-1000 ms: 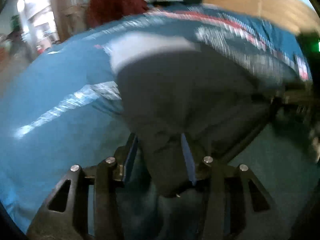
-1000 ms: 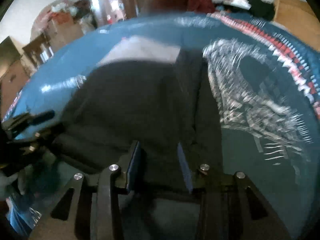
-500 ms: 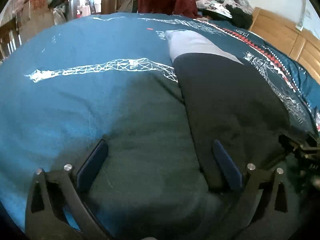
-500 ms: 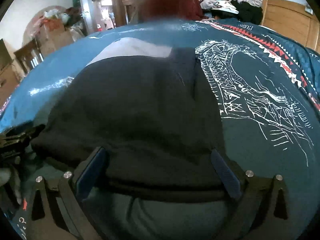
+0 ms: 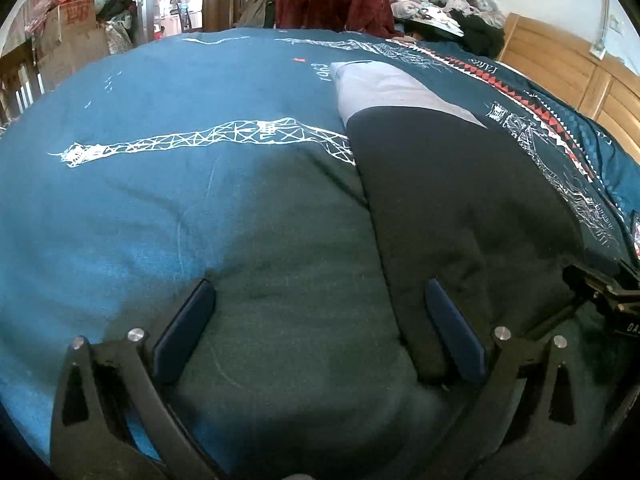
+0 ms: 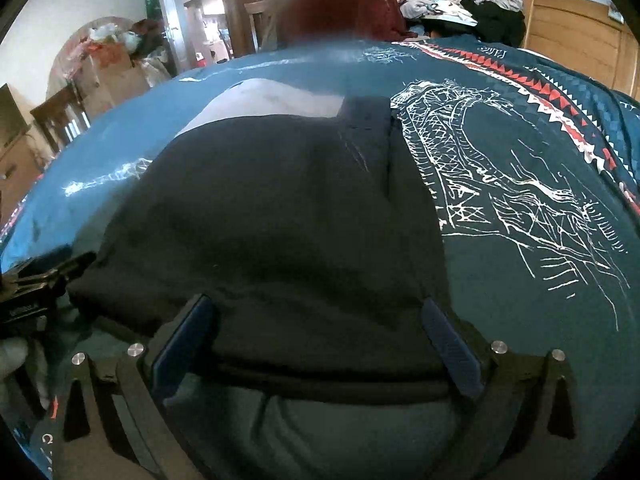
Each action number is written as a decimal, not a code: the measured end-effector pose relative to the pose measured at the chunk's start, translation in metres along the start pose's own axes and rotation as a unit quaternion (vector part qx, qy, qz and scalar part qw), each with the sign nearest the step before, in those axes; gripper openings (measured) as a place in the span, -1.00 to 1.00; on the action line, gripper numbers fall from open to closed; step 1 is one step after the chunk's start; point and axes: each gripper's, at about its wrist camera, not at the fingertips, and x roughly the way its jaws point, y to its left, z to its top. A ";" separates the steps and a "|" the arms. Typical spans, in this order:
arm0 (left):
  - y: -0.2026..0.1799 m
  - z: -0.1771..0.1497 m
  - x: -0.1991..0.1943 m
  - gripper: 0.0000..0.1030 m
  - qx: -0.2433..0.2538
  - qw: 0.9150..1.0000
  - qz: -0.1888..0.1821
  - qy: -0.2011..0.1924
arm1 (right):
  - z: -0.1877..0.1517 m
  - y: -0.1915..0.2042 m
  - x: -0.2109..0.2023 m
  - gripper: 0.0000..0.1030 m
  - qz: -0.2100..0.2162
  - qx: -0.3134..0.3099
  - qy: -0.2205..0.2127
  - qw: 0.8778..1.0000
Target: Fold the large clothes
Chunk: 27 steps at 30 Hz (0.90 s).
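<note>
Left claw [image 5: 320, 320] released, right claw [image 6: 316, 328] released over folded dark garment [image 6: 272, 208], bedspread [image 5: 160, 200] print unreadable

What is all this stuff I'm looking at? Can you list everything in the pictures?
folded garment: one, black with a pale grey far end, lying flat on the bed
bedspread: one, teal with white line drawings and a red-and-white triangle border, covering the bed
draped cloth: one, dark red, hung beyond the bed's far edge
clothes pile: one heap, mixed colours, behind the bed at right
headboard: one, light wood, far right
cardboard boxes: a few, brown, far left by the doorway
left hand-held gripper: one, black with blue pads, open, over the garment's left edge
right hand-held gripper: one, black with blue pads, open, straddling the garment's near end
</note>
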 end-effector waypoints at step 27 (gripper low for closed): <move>0.002 0.002 0.001 1.00 -0.004 1.000 -0.005 0.002 | 0.000 0.000 0.000 1.00 0.000 0.000 0.000 1.000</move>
